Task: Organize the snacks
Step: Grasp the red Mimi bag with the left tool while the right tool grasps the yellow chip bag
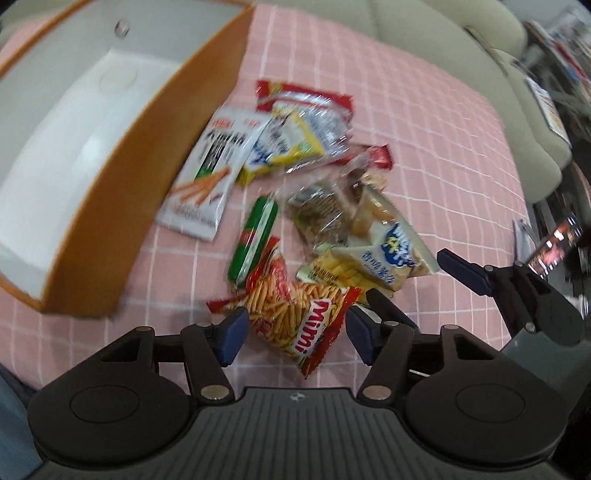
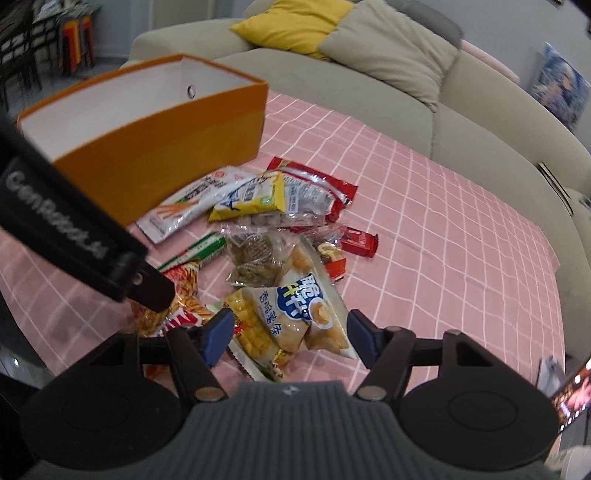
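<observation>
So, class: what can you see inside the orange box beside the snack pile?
The orange box shows bare white inner walls and a white floor, with no snack visible. Its near wall hides the floor in the right wrist view, and the left wrist view cuts off one end.

Beige sofa (image 2: 461, 110) behind pink checked tablecloth (image 2: 443, 221); yellow cushion (image 2: 295, 22) and beige cushion (image 2: 391, 48) on it.

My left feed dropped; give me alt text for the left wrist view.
The left gripper hangs open around a red Mimi snack bag at the near edge of a snack pile on a pink checked cloth. An empty orange box stands left.
</observation>
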A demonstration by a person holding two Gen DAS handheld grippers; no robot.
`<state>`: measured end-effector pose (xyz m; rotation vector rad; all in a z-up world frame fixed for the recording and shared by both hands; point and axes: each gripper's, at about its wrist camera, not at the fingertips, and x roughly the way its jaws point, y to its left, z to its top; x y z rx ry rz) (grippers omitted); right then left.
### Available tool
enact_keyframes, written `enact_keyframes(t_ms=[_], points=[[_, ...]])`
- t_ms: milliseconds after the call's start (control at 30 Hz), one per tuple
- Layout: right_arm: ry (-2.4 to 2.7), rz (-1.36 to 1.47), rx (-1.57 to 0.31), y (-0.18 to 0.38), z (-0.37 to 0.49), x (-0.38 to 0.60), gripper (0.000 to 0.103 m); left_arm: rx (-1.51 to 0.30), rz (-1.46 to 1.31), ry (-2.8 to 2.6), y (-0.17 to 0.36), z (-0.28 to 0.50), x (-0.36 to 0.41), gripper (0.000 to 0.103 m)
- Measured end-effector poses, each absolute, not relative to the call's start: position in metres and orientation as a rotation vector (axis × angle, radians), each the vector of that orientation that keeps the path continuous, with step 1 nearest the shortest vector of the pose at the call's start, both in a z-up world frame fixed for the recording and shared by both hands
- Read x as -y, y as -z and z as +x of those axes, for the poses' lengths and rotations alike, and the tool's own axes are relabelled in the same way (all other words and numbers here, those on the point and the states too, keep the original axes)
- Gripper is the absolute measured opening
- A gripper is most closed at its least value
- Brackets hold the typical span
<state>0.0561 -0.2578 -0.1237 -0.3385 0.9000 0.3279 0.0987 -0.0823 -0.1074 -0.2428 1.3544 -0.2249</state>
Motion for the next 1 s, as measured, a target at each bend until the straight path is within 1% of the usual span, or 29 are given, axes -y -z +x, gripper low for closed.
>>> enact_keyframes(t_ms=[67,133,367,667,733,833,1000], points=[[-0.337,-0.356,-0.905,0.129,0.059,0.257,0.062,-1.387,-0.284,0.195,0.114,0.100,0.081,0.071],[-0.345,-0.369,-0.917,0.135,0.061,0.256,0.058,-1.413,-0.326,0.172,0.120,0.102,0.079,0.071],[-0.344,-0.375,-0.917,0.146,0.065,0.257,0.060,-1.487,-0.425,0.096,0.144,0.112,0.074,0.071],[-0.315,-0.381,-0.919,0.154,0.072,0.259,0.060,-1.510,-0.417,0.059,0.164,0.117,0.085,0.074],[-0.317,-0.375,-0.918,0.156,0.073,0.260,0.063,-1.507,-0.405,0.062,0.166,0.118,0.087,0.073],[-0.319,-0.377,-0.910,0.158,0.073,0.258,0.064,-1.502,-0.394,0.077,0.168,0.118,0.090,0.067],[-0.325,-0.372,-0.905,0.164,0.074,0.258,0.065,-1.488,-0.377,0.097,0.169,0.119,0.091,0.062]])
